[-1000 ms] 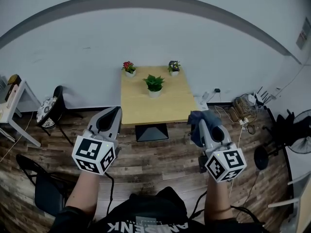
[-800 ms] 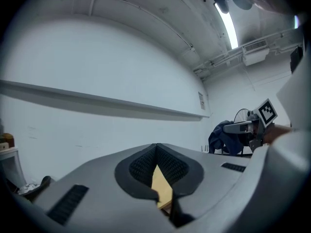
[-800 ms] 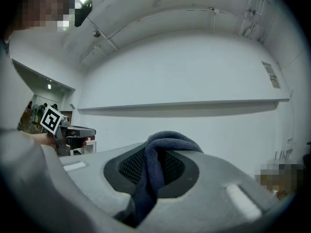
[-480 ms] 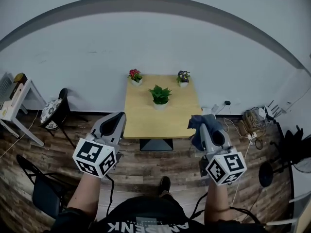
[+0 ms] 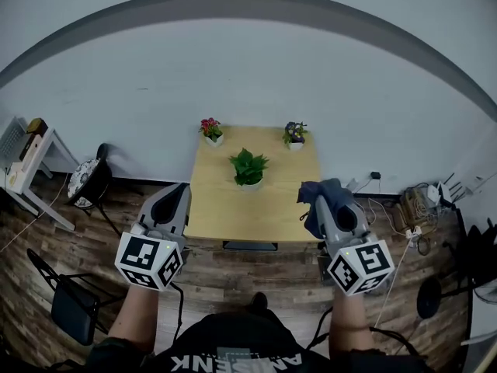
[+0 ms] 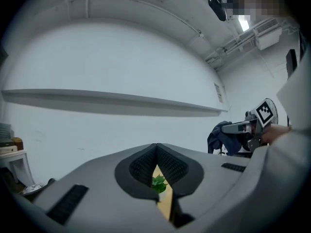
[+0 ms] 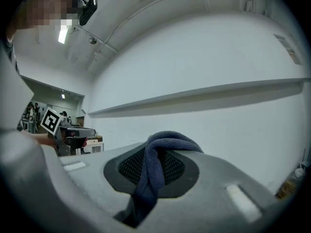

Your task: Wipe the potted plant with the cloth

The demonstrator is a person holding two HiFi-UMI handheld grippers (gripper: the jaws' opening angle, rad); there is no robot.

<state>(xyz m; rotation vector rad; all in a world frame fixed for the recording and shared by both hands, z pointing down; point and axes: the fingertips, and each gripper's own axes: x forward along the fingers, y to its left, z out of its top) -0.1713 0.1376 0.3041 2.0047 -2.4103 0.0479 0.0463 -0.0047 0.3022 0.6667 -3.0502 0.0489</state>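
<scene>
A green potted plant [image 5: 248, 167] in a white pot stands mid-table on the light wooden table [image 5: 233, 208]. It also peeks through the jaw slit as the potted plant [image 6: 158, 183] in the left gripper view. My right gripper [image 5: 318, 199] is shut on a dark blue cloth [image 5: 322, 200], held level just off the table's near right edge; the cloth [image 7: 155, 171] drapes over the jaws. At the near left edge my left gripper [image 5: 178, 195] is shut, its jaws [image 6: 156, 152] empty.
Two small flowering pots stand at the table's far corners, a red one [image 5: 210, 129] and a purple one [image 5: 294, 134]. A black chair [image 5: 88, 182] and a white side table [image 5: 27, 169] are at the left; cables [image 5: 415, 208] lie on the floor at the right.
Both grippers have come forward to the table's near edge, and the table now looms larger and closer. The cloth stays in the right gripper.
</scene>
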